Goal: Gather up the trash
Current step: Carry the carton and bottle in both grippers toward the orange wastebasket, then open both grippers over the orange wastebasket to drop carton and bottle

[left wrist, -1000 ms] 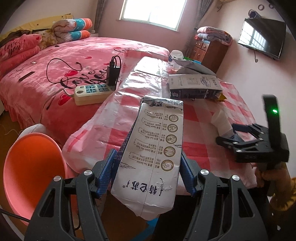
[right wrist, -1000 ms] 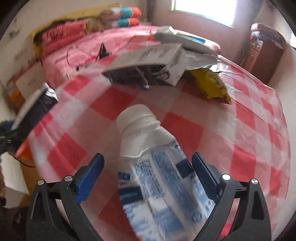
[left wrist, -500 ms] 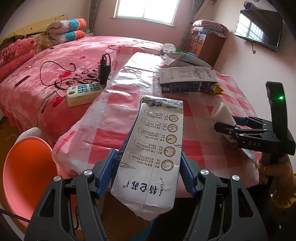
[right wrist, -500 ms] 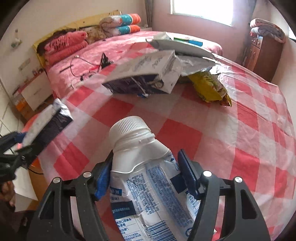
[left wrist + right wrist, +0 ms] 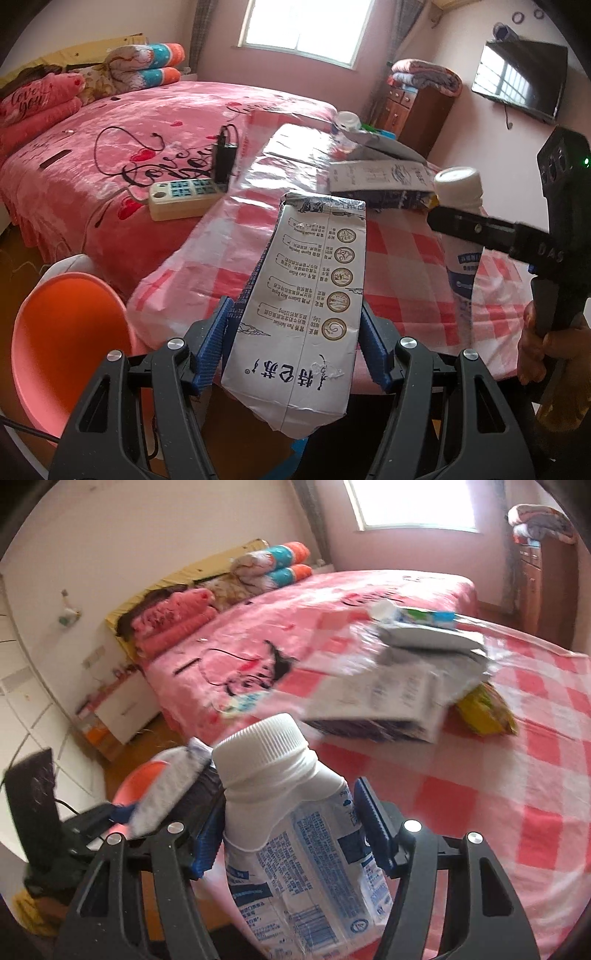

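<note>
Our left gripper (image 5: 293,350) is clamped on a flattened carton (image 5: 303,295), which sticks out ahead over the near edge of the counter (image 5: 406,266). Our right gripper (image 5: 288,834) squeezes a white bottle (image 5: 291,812), cap forward. Farther ahead on the counter lie another carton (image 5: 384,701) and what looks like a yellow wrapper (image 5: 484,712), blurred. An orange chair (image 5: 62,339) sits left of the left gripper.
</note>
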{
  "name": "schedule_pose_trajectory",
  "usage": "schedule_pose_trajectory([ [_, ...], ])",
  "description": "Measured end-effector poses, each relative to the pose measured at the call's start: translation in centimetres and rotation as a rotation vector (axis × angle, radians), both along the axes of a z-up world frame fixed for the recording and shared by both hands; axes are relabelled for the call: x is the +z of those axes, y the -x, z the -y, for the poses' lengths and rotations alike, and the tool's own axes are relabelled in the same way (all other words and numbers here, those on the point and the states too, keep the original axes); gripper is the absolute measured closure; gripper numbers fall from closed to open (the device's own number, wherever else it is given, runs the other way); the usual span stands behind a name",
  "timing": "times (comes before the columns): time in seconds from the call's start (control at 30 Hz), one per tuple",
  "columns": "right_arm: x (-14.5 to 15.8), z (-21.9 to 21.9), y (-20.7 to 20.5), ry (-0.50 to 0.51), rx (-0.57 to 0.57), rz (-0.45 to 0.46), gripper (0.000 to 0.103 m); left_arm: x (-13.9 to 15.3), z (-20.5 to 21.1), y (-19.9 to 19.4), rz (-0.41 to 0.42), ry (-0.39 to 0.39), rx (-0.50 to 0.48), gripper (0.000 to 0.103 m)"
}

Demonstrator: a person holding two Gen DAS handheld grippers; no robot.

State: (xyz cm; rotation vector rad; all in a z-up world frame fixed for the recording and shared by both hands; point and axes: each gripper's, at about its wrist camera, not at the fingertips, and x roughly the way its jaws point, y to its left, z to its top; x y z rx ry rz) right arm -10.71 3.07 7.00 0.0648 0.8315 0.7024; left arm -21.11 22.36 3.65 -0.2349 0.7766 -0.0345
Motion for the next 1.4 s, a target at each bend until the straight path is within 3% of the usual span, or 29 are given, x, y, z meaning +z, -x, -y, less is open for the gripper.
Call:
schedule_pose_trajectory([
  [0.43,2.9,-15.2,1.2,-0.086,0.315,-0.026,0.038,-0.2,-9.0,4.7,-0.001,0.005,0.239,0.037],
  [0.73,1.4,-25.1,2.3,-0.106,0.460,-0.087,0.038,-2.8,-16.2,8.1,-0.062,0.006,0.479,0.037],
  [0.77,0.9,-25.7,2.3,-0.104,0.474,-0.109,0.038,-3.1,-16.8,8.2,-0.067,0.006,0.502,0.036],
  [0.83,-1.0,-27.1,2.2,-0.090,0.473,-0.163,0.028,-3.7,-17.8,8.3,-0.082,0.000,0.544,0.021],
  [0.87,-1.5,-27.1,2.0,-0.082,0.468,-0.176,0.017,-4.1,-18.3,8.5,-0.091,-0.007,0.574,0.019],
  [0.9,-2.4,-27.3,2.0,-0.068,0.462,-0.195,0.015,-4.4,-18.7,8.6,-0.098,-0.008,0.595,0.019],
  [1.07,-4.5,-25.1,1.7,-0.052,0.395,-0.245,0.014,-4.9,-19.5,9.0,-0.104,-0.008,0.620,0.018],
  [1.3,-2.9,-19.7,2.3,-0.077,0.312,-0.092,0.010,-3.4,-17.7,8.2,0.030,0.007,0.567,0.018],
  [1.4,-2.7,-17.1,2.3,-0.095,0.269,-0.060,0.010,-2.7,-16.2,7.2,0.042,-0.005,0.524,0.018],
])
